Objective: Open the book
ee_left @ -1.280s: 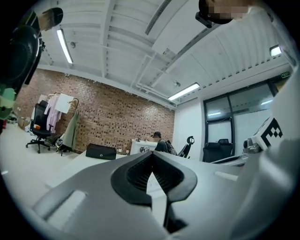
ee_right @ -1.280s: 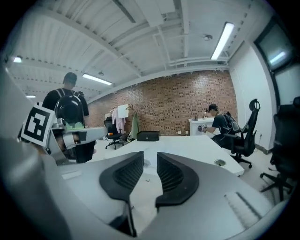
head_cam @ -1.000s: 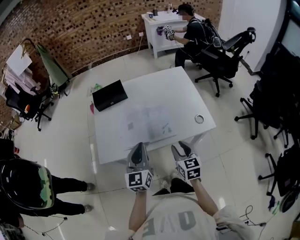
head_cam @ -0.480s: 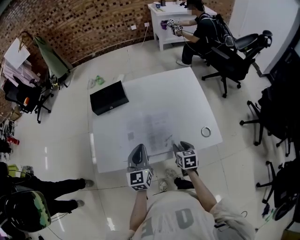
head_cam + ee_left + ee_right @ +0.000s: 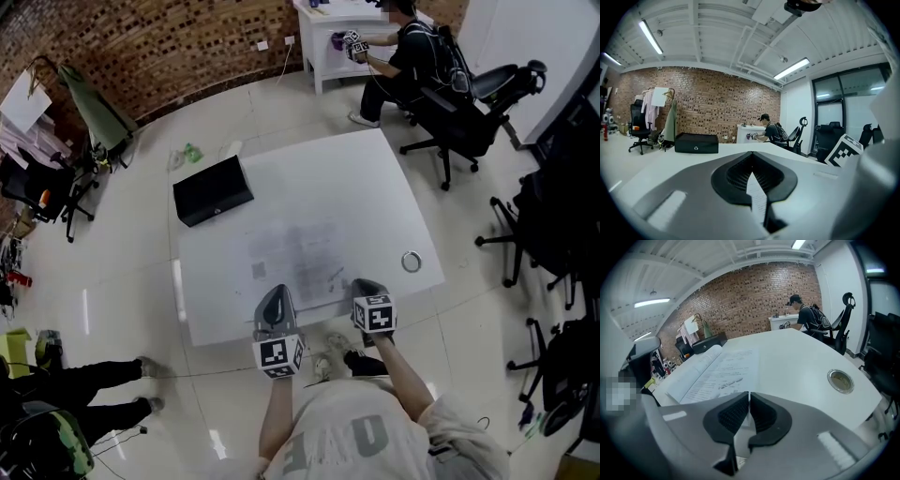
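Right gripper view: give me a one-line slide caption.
Open book on the white table, round metal disc to its right.

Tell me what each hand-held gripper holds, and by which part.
The left hand-held gripper is shut on a page at its near edge. On the right hand-held gripper the jaws are closing, with the near edge of the book between them.
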